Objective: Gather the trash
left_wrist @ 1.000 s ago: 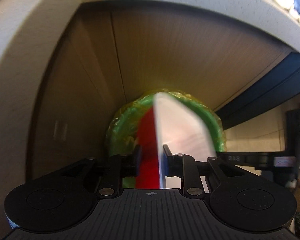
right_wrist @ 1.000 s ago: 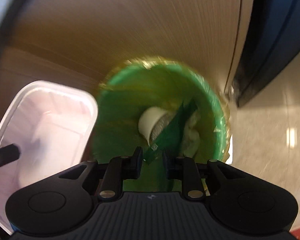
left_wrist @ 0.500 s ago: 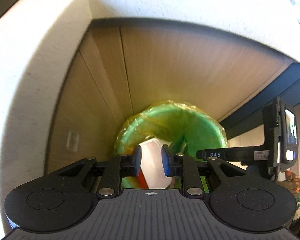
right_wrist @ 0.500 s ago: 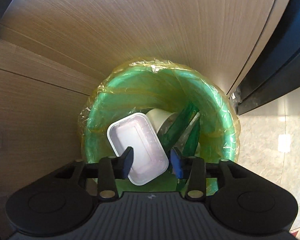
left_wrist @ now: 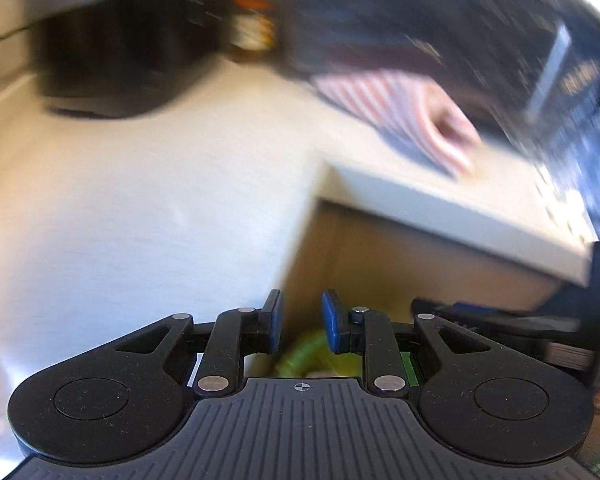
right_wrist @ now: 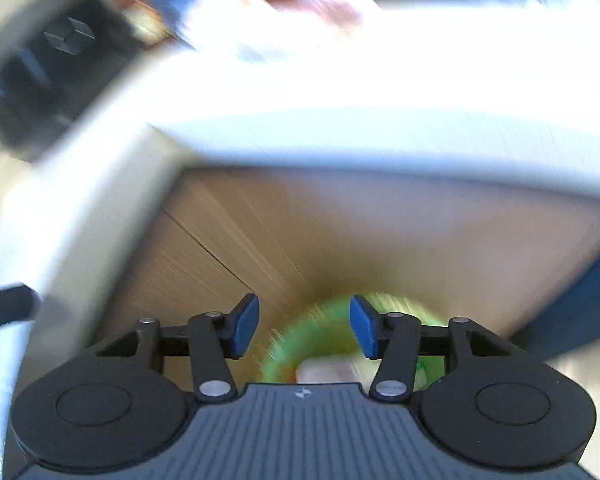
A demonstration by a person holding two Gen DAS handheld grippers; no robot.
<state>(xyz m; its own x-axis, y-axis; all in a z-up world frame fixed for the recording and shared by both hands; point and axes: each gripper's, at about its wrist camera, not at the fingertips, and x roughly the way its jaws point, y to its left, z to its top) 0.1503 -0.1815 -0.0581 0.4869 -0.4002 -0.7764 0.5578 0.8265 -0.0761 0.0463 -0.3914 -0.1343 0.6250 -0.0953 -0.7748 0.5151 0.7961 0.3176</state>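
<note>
**Green bin below, both claws empty**

Green and smeared by motion blur, the bin (right_wrist: 300, 344) sits low in the right wrist view, against the wooden cabinet front (right_wrist: 340, 232) under the pale desk (right_wrist: 380, 132). A whitish tray (right_wrist: 326, 372) lies inside it, half cut off by the claw body. The right claw (right_wrist: 304, 326) has just been opening; its blue pads (right_wrist: 244, 324) stand fairly wide apart with nothing between them, the bin showing through the gap from well below.

In the left wrist view only a sliver of the bin (left_wrist: 300, 354) shows, mostly hidden behind the left claw (left_wrist: 300, 326). That claw's blue pads (left_wrist: 332, 326) stand a narrow way apart and grip nothing; neither touches the bin. The right claw's dark tip (left_wrist: 480, 318) reaches in from the right edge.

Outward, the desk (left_wrist: 140, 208) fills the left view's middle, its corner overhanging the cabinet front (left_wrist: 380, 264). On it lie a dark blurred shape (left_wrist: 112, 64) at the back and a red-and-white striped thing (left_wrist: 400, 108), too smeared to name. The right view's far desk holds a grey box (right_wrist: 52, 60) and a bright washed-out blur (right_wrist: 284, 12) that cannot be made out.
</note>
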